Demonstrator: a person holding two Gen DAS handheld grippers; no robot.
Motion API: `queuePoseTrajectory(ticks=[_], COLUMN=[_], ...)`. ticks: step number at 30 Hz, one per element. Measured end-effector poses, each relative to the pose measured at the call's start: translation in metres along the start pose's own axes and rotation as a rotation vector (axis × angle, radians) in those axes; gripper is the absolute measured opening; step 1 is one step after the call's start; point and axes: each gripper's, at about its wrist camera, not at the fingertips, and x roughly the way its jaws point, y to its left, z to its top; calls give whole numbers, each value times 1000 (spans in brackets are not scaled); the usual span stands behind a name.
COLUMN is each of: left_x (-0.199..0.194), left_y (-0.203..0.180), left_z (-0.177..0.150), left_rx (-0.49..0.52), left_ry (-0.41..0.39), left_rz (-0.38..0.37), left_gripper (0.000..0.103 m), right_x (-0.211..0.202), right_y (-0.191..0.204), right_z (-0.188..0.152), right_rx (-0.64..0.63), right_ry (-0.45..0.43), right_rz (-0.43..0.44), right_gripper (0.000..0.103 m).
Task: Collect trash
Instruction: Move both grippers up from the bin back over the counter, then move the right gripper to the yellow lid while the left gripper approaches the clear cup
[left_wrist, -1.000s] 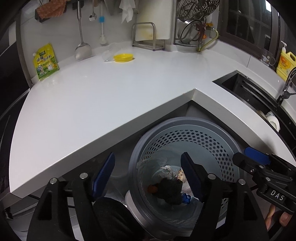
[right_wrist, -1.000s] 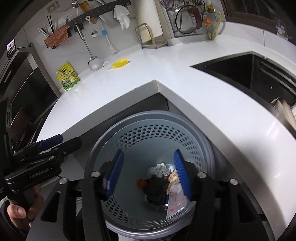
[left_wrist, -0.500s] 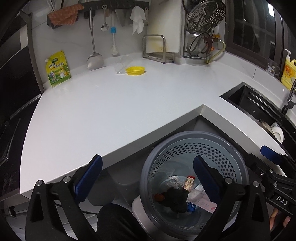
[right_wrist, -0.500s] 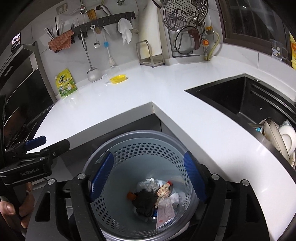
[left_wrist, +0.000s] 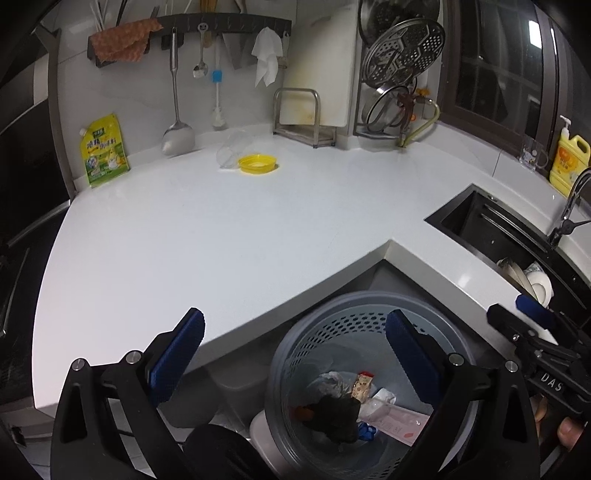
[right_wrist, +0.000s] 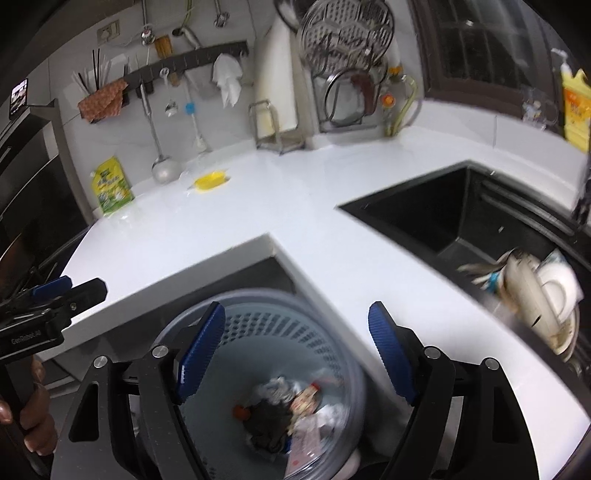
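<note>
The left gripper (left_wrist: 293, 345) has spread wide and empty, the right gripper (right_wrist: 295, 341) (at its three o'clock) has released too; both have lifted from the bin (left_wrist: 369, 325), where the trash (left_wrist: 343, 402) now lies at six o'clock.

White counter (left_wrist: 229, 236): yellow lid (left_wrist: 257, 163), pouch (left_wrist: 103, 149).
</note>
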Motion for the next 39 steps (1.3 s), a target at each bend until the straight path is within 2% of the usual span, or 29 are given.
queuePoseTrajectory(ticks=[4,7,13,19,25,32,39], left_x=[-2,-3,-6,11,27,65,117], left_y=[3,10,22,46,79,122,165], left_z=[8,13,31,58,82,116,145], left_rx=[9,-14,-9,-5,-35,-90,-159], left_ry=[-17,-15,-56,-70,-109,-64,-23], left_rz=[7,-8,23,63,120,114,143], left_gripper=[96,96,97,97,97,97,97], right_x=[-10,-9,-5,14,52,118,193], right_y=[-9,-8,2,25,46,70,108], right_z=[3,6,25,57,95,153,196], right_rx=[57,44,35,-48,-101,-131,-187], right_ry=[-27,-24,-42,-69,-28,42,101], right_rz=[-2,-12,53,100,177,278,323], right_gripper=[79,79,79,79,79,79,79])
